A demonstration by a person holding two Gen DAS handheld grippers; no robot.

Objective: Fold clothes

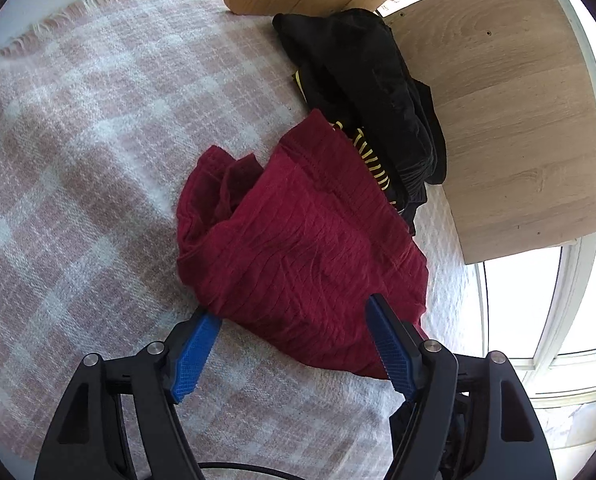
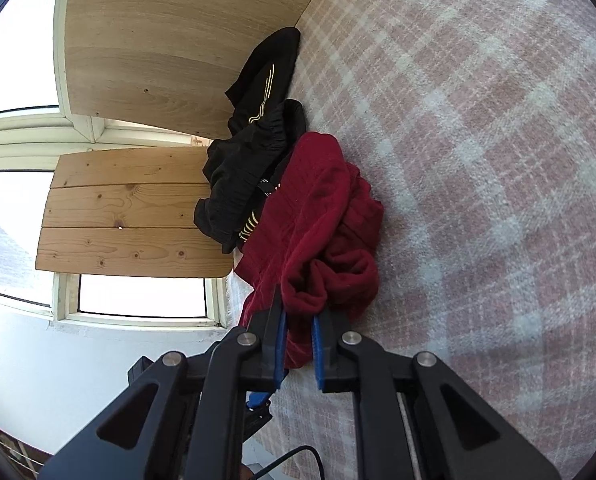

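A crumpled dark red garment lies on the pink and white checked blanket. My left gripper stands open, its blue fingers on either side of the garment's near edge without pressing it. In the right wrist view my right gripper is shut on a bunched fold of the red garment, which hangs slack between its blue pads. A black garment with yellow stripes is heaped just beyond the red one, against the wooden board.
Wooden panels stand at the blanket's far edge, with bright windows behind them. A second plank board shows in the right wrist view. The blanket's fringe marks its far left edge.
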